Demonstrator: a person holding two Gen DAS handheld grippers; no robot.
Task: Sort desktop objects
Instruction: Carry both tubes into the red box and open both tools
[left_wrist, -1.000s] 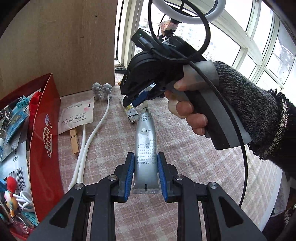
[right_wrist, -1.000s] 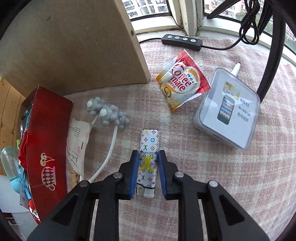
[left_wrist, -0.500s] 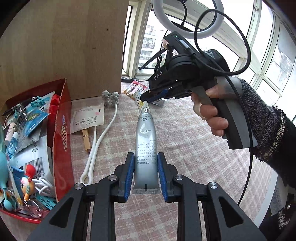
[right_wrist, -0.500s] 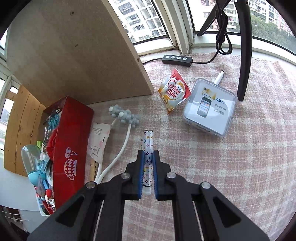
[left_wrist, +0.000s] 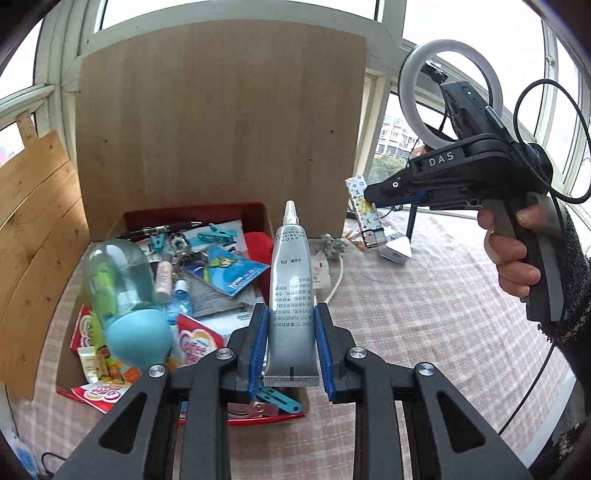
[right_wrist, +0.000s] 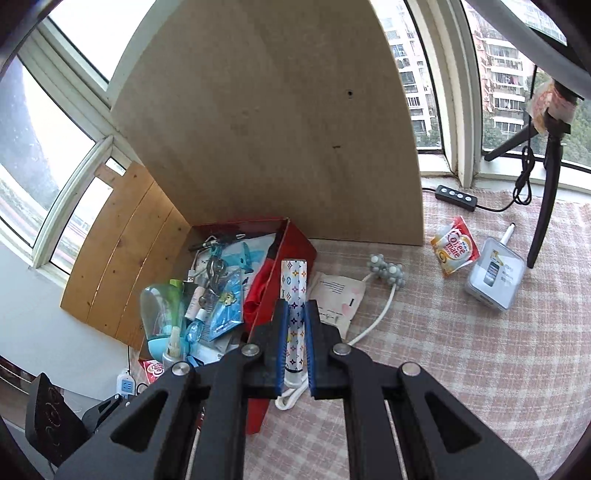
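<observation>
Silver tube (left_wrist: 291, 295) sits clamped in the left gripper (left_wrist: 291, 350), raised over the red box (left_wrist: 258, 210). Right gripper (right_wrist: 295, 347) pinches a patterned lighter (right_wrist: 293, 295); only its view shows the creamer sachet (right_wrist: 452, 251) at two o'clock.

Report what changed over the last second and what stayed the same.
Both tongs rose off the checked cloth and swung toward the red box. The left tongs carried the silver tube up; the right tongs closed tighter on the patterned lighter and lifted it. The creamer sachet and clear case stayed put.
</observation>
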